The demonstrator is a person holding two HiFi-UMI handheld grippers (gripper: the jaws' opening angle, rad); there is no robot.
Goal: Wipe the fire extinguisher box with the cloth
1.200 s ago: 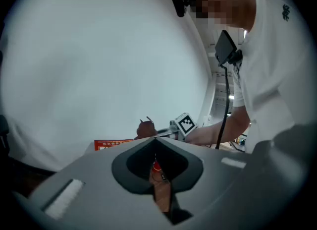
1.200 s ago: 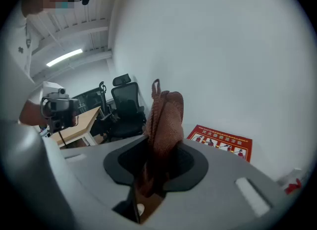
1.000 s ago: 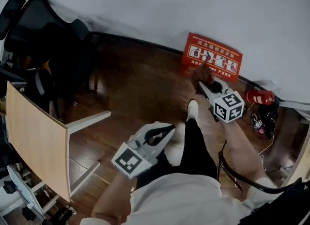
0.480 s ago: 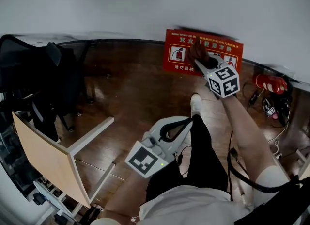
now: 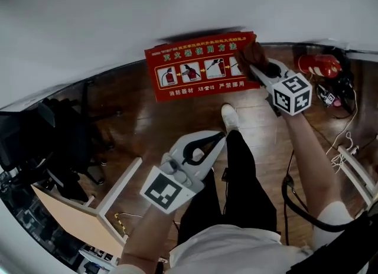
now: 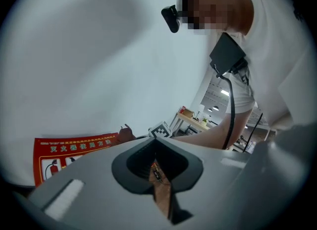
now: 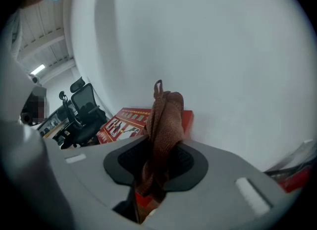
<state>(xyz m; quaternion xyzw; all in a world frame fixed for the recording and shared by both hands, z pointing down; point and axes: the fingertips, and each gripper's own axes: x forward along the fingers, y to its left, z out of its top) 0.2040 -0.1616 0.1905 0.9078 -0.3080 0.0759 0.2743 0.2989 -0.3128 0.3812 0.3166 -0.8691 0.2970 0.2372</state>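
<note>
The red fire extinguisher box stands on the wooden floor against the white wall, its front printed with instruction pictures. My right gripper is shut on a brown cloth and presses it on the box's upper right end. In the right gripper view the cloth sticks up between the jaws of the right gripper, with the box behind. My left gripper hangs shut and empty over the person's dark trouser leg, apart from the box. The left gripper view shows the left gripper, the box and the cloth.
A red fire extinguisher lies on the floor right of the box, with black gear and white cables nearby. A black office chair and a wooden desk stand at the left. The person's white shoe points at the box.
The right gripper has carried the cloth from the box's lower front up and along to its upper right end. The head view has swung. The left gripper has kept its place by the leg.
</note>
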